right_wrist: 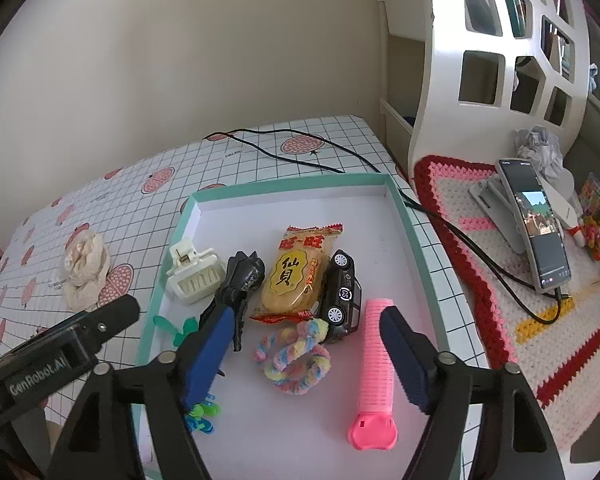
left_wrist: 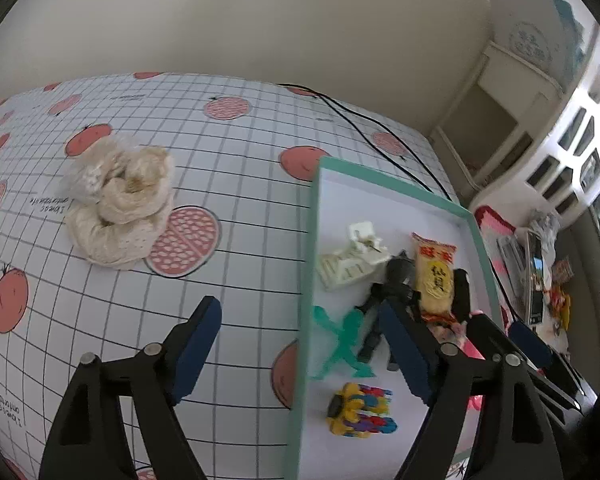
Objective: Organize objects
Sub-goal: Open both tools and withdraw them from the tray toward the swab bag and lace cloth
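Cream scrunchie [left_wrist: 118, 204]: outside tray [left_wrist: 314, 216], on bench, ahead-left of left claw [left_wrist: 300, 350], the nearer. Both claws, right claw [right_wrist: 310, 354] included: wide open, empty.

The far half of the tray [right_wrist: 300, 188] floor lay bare, open to approach from above. Its middle was crowded: white clip [right_wrist: 194, 274], black figure [right_wrist: 242, 276], snack packet [right_wrist: 296, 276] and toy car [right_wrist: 342, 292] touched in a row. The pastel ring [right_wrist: 296, 360] and pink roller [right_wrist: 374, 364] blocked the near floor. Left of the tray, the tablecloth [left_wrist: 228, 184] was open except for a cream scrunchie [left_wrist: 120, 204].
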